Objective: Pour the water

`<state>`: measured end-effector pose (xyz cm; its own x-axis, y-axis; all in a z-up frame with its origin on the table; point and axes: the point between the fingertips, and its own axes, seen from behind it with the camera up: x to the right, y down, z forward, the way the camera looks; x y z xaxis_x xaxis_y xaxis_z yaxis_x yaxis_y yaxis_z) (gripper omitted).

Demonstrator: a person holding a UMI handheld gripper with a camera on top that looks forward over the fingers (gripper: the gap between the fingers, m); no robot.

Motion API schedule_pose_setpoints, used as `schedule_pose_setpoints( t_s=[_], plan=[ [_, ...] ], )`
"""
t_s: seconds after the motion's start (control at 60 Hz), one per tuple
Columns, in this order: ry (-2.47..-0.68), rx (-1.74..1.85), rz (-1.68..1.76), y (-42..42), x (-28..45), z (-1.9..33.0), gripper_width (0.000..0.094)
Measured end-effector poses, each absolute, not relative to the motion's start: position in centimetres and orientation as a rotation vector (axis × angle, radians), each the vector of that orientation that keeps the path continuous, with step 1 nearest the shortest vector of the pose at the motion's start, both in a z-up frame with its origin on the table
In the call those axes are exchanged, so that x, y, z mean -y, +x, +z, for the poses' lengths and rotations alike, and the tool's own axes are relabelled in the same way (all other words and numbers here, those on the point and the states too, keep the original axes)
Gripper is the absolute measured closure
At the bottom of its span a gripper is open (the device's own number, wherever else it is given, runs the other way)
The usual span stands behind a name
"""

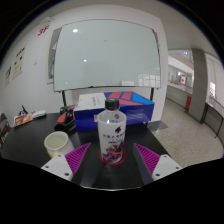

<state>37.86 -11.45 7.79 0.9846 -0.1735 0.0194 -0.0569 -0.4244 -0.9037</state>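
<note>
Between the gripper's [111,168] pink pads a capped bottle [111,132] stands upright, apparently clamped by both fingers above the dark worktop [40,127], with a white cup [57,143] just to its left, the likely pouring target.

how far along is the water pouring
Done: the clear plastic bottle with the white cap stands between the gripper fingers. In hand: closing on it; grip looks near but unconfirmed. Left: lifting, uncapping, and pouring into the white paper cup beside it.
</note>
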Motion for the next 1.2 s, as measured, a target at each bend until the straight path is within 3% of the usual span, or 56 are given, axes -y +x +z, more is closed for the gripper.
schedule_pose_setpoints(
  t_s=[0.267, 0.6, 0.833, 1.2],
  plan=[
    [-2.055, -0.14, -0.187, 32.7, 27.0, 13.2, 0.0095],
    [-2.098, -0.125, -0.2, 28.3, 43.0, 15.4, 0.0094],
    [-2.092, -0.083, -0.223, 27.5, 46.5, 16.2, 0.0091],
    [-2.048, -0.08, -0.23, 28.0, 45.8, 18.1, 0.0092]
  ],
)
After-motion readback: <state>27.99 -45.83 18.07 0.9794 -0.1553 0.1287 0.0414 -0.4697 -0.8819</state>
